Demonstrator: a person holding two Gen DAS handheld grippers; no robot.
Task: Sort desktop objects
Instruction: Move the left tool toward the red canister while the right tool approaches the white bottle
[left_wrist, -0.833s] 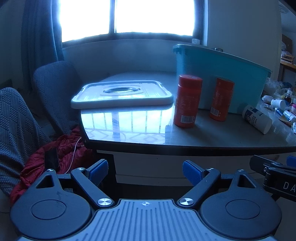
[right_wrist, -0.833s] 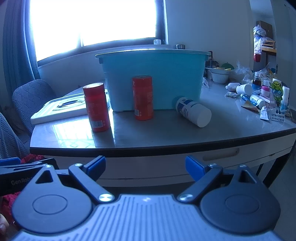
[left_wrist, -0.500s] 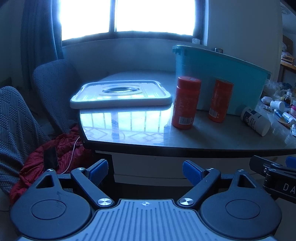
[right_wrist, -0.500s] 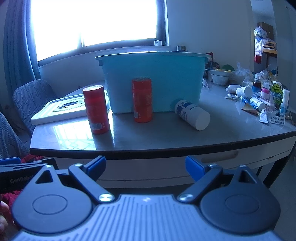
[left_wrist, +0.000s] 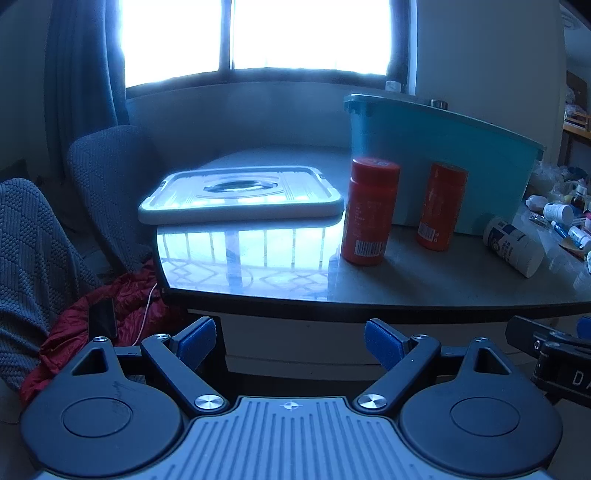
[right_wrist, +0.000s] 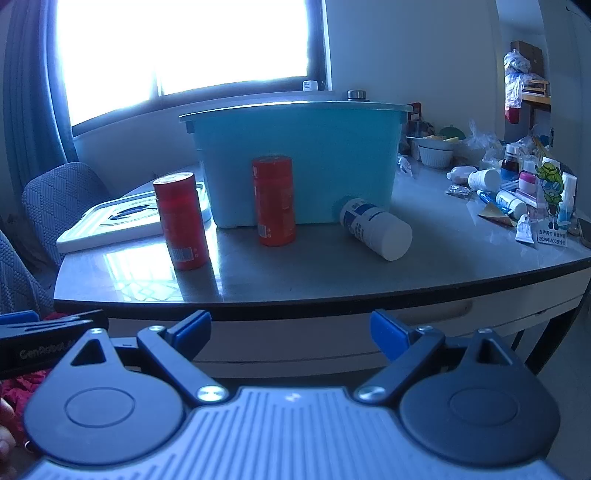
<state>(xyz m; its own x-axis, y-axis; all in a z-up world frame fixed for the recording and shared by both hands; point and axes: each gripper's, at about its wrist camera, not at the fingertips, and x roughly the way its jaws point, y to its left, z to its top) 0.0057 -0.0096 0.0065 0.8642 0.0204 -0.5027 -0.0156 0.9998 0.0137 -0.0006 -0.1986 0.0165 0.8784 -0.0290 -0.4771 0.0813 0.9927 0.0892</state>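
Note:
Two red bottles stand upright on the table in front of a teal bin (right_wrist: 295, 158): the left one (right_wrist: 181, 221) (left_wrist: 369, 212) and the right one (right_wrist: 274, 201) (left_wrist: 439, 206). A white bottle with a blue label (right_wrist: 376, 229) (left_wrist: 515, 245) lies on its side to the right of them. The bin also shows in the left wrist view (left_wrist: 454, 158). My left gripper (left_wrist: 290, 343) and right gripper (right_wrist: 290, 332) are both open and empty, held in front of and below the table edge, apart from all objects.
A white bin lid (left_wrist: 240, 199) lies flat on the table's left part. Small bottles, tubes and packets (right_wrist: 517, 192) crowd the right end. Grey chairs (left_wrist: 107, 177) and red cloth (left_wrist: 110, 314) sit left of the table. The table's dark front edge (right_wrist: 332, 299) faces me.
Both views have shifted slightly; the bottles sit a little lower and more left in the frames. Both grippers stay open and nothing on the table has moved.

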